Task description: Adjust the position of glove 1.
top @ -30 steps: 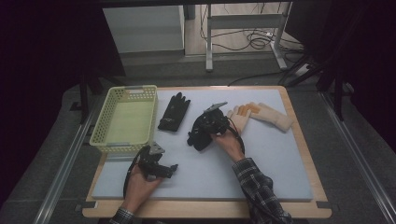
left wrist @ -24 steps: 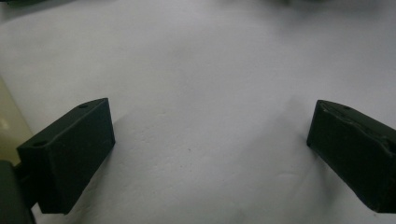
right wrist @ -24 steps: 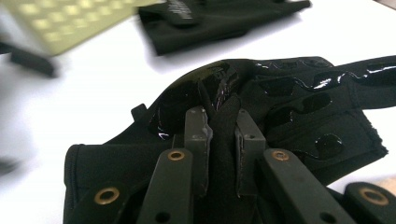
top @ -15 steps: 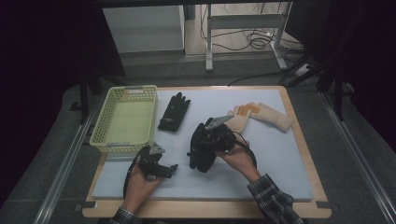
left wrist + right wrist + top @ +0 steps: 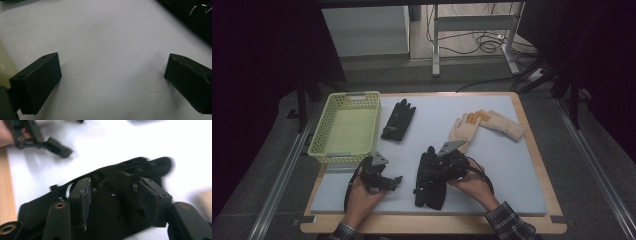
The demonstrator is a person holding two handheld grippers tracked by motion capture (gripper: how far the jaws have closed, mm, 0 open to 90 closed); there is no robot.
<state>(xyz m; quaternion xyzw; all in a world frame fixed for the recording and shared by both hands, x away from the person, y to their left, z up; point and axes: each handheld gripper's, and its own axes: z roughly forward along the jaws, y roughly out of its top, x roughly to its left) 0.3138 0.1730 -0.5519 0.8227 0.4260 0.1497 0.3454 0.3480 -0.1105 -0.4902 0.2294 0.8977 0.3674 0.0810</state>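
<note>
I work in what looks like a lab or test room set up for recording, not a home. My counter (image 5: 532,165) is a wooden board with a pale mat, standing on grey carpet between metal rails (image 5: 277,180). Black drapes (image 5: 262,60) close off both sides. Behind it stand a white cabinet (image 5: 364,30) and a metal frame (image 5: 474,25) with loose cables (image 5: 482,46) on the floor.
</note>
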